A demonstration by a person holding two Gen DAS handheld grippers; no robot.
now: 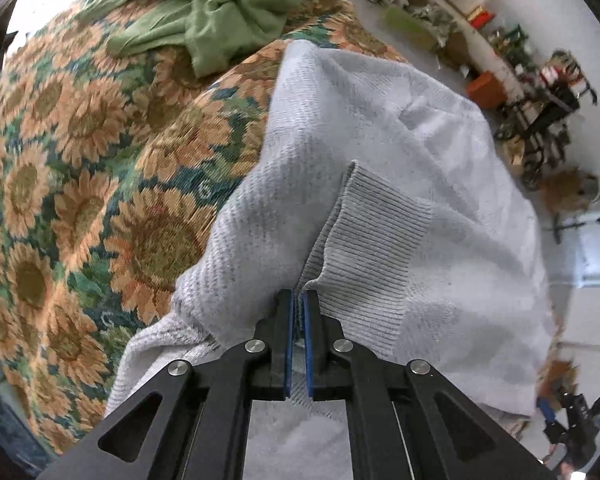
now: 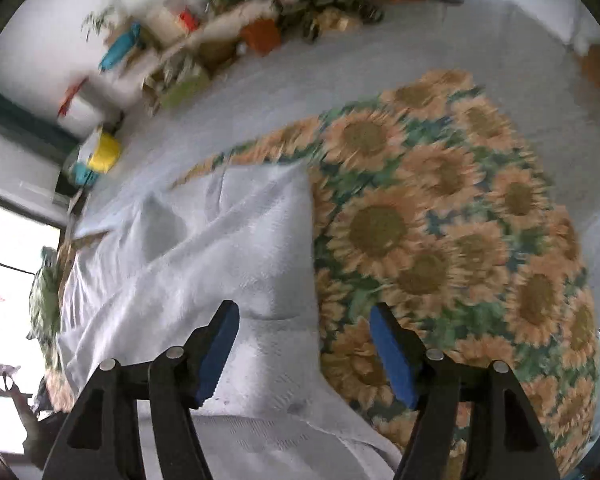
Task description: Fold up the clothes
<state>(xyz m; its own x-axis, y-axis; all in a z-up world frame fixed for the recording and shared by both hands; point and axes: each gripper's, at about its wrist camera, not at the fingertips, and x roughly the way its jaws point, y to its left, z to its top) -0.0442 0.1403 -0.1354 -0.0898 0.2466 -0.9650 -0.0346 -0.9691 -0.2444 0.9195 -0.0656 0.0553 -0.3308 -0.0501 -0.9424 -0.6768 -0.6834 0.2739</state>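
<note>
Left gripper (image 1: 299,300): fingers nearly closed, blue pads pinching the ribbed cuff (image 1: 376,248) of the light grey sweater (image 1: 380,128). Fabric runs down between the pads and out below them. The cuff fans out ahead and to the right of the fingertips; the sweater body drapes beyond, and a fold of it bulges to the left of the fingers.

Right gripper (image 2: 305,316): fingers spread wide, pads not pressing on anything. The sweater (image 2: 204,248) lies under and ahead of the left finger (image 2: 216,344), its edge running up between the two fingers. The right finger (image 2: 392,356) sits over bare sunflower-print cover (image 2: 440,240). View is motion-blurred, so I can't tell whether the fingertips touch the cloth or hover just off it.

The sweater is spread on the sunflower cover; looks like a bed or sofa, can't confirm which. A crumpled green garment (image 1: 204,12) lies well beyond the left fingers, up and to the left, apart from the sweater. Cluttered shelf (image 2: 204,40) and floor sit far behind in both views.
</note>
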